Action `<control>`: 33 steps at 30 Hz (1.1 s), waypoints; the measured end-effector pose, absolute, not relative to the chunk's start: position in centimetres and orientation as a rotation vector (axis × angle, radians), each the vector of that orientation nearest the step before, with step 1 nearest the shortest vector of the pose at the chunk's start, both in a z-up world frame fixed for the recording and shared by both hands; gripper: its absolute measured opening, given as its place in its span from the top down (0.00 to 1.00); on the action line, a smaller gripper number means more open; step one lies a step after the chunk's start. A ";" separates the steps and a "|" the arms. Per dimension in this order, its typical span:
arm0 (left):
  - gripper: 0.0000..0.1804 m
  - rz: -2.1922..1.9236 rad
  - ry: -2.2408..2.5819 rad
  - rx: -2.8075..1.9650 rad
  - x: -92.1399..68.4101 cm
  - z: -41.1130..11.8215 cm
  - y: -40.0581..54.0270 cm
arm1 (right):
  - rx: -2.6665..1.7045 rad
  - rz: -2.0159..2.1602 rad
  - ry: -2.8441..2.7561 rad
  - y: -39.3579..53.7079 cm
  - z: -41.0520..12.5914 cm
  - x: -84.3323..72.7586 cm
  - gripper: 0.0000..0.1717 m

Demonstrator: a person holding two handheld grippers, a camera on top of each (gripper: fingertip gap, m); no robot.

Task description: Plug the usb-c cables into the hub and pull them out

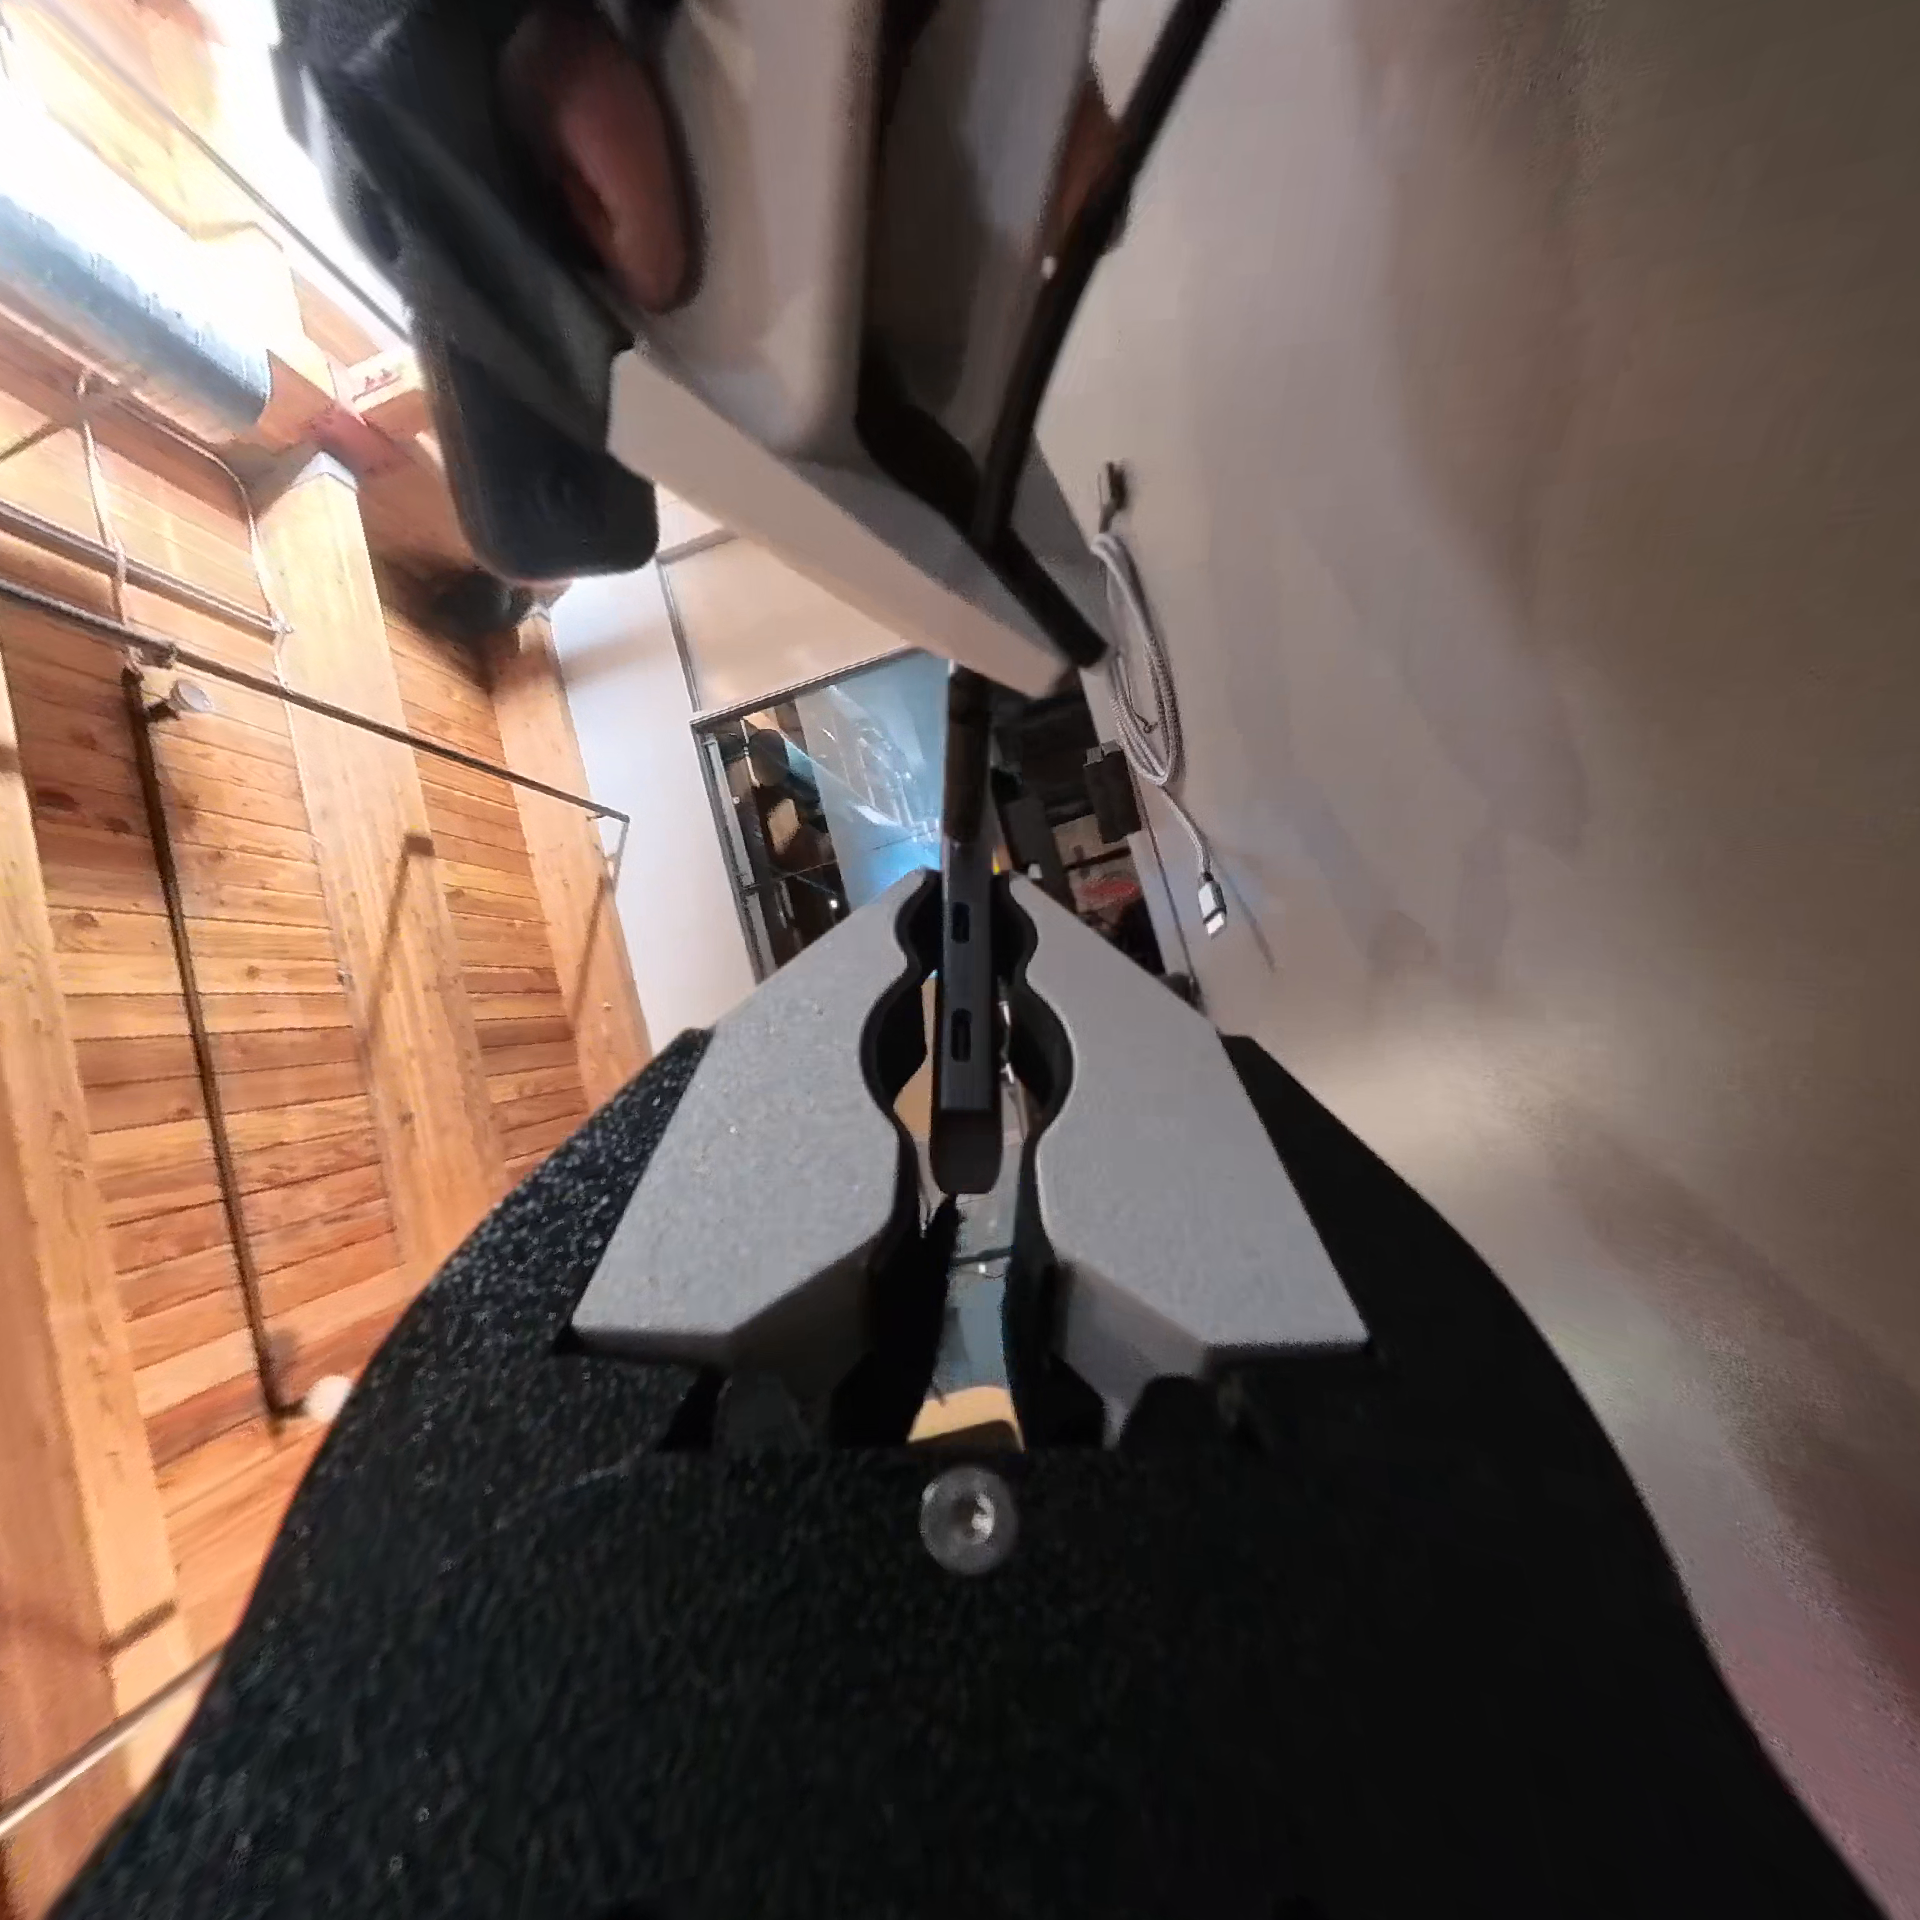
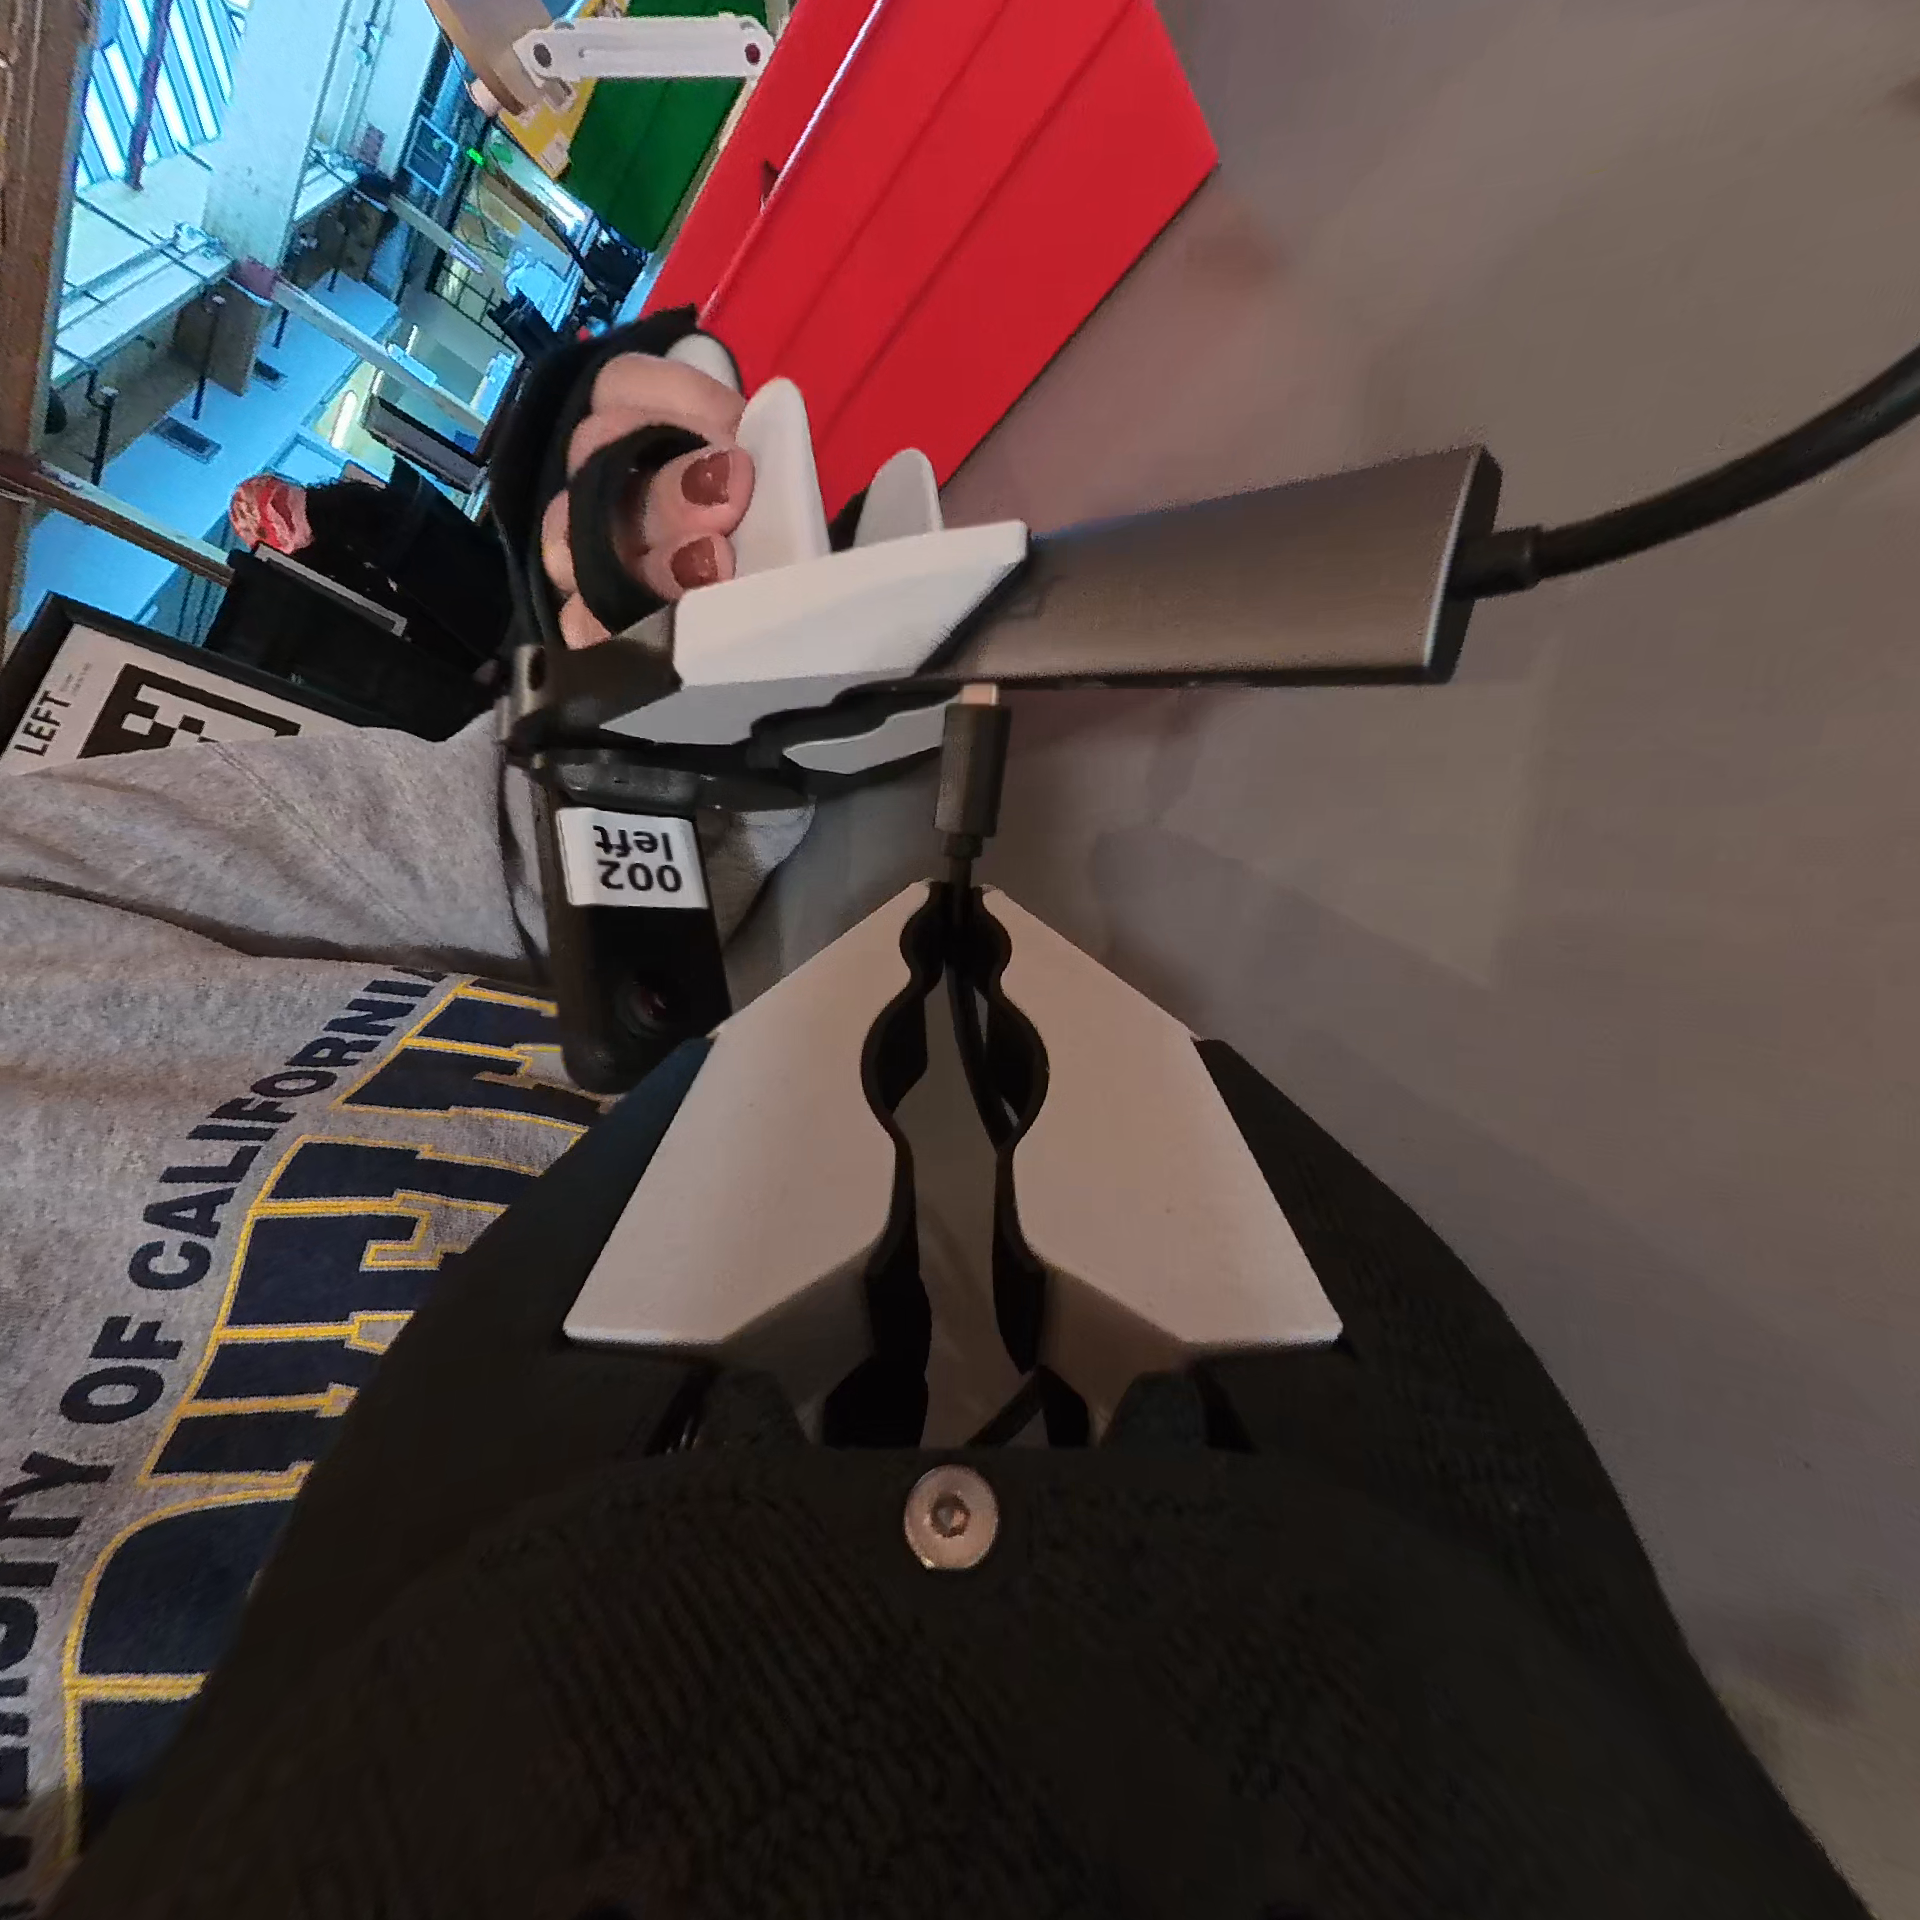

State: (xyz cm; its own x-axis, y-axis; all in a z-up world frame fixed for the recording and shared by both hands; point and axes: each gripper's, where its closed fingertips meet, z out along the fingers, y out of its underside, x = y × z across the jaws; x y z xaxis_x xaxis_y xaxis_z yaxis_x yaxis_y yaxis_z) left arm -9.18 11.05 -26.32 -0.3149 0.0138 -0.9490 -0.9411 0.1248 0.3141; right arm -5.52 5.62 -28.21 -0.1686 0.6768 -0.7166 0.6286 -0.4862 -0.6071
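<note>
Right wrist view: at centre frame the right gripper point(image 2: 956, 894) pinches a black cable point(image 2: 961, 997), its plug point(image 2: 975, 758) at the hub point(image 2: 1226, 582), seemingly part-seated. The left gripper point(image 1: 966, 904) clamps the hub point(image 1: 966, 997). A white cable point(image 1: 1184, 831) lies on the tabletop point(image 1: 1507, 623), unplugged.

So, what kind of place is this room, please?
Probably a workshop or lab in a converted industrial building: a wooden plank ceiling with an exposed duct, long worktables, and red storage boxes on the grey table.
</note>
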 end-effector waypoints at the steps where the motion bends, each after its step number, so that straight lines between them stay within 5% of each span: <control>1: 0.96 1.356 1.508 -0.944 -9.2 -26.4 11.0 | -1.998 1.772 -1.570 5.7 -28.3 -5.5 0.99; 10: 0.96 1.303 1.485 -1.135 -10.4 -27.6 10.8 | -1.962 1.675 -1.495 7.5 -28.4 -6.4 1.00; 21: 0.96 1.125 1.314 -1.498 -12.0 -29.5 11.4 | -1.743 1.085 -1.599 9.4 -29.1 -7.9 1.00; 33: 0.96 1.133 1.345 -1.509 -12.1 -30.3 11.4 | -1.759 1.075 -1.608 9.6 -29.7 -7.9 1.00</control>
State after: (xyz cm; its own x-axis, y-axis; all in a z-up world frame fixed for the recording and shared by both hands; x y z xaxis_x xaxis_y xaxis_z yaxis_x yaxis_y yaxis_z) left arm -12.08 11.36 -30.32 0.0332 -0.2758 -0.9606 -0.9935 -0.1134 -0.0018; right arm -7.91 9.56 -29.70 -0.0203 0.9783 -0.2061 0.5645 -0.1589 -0.8100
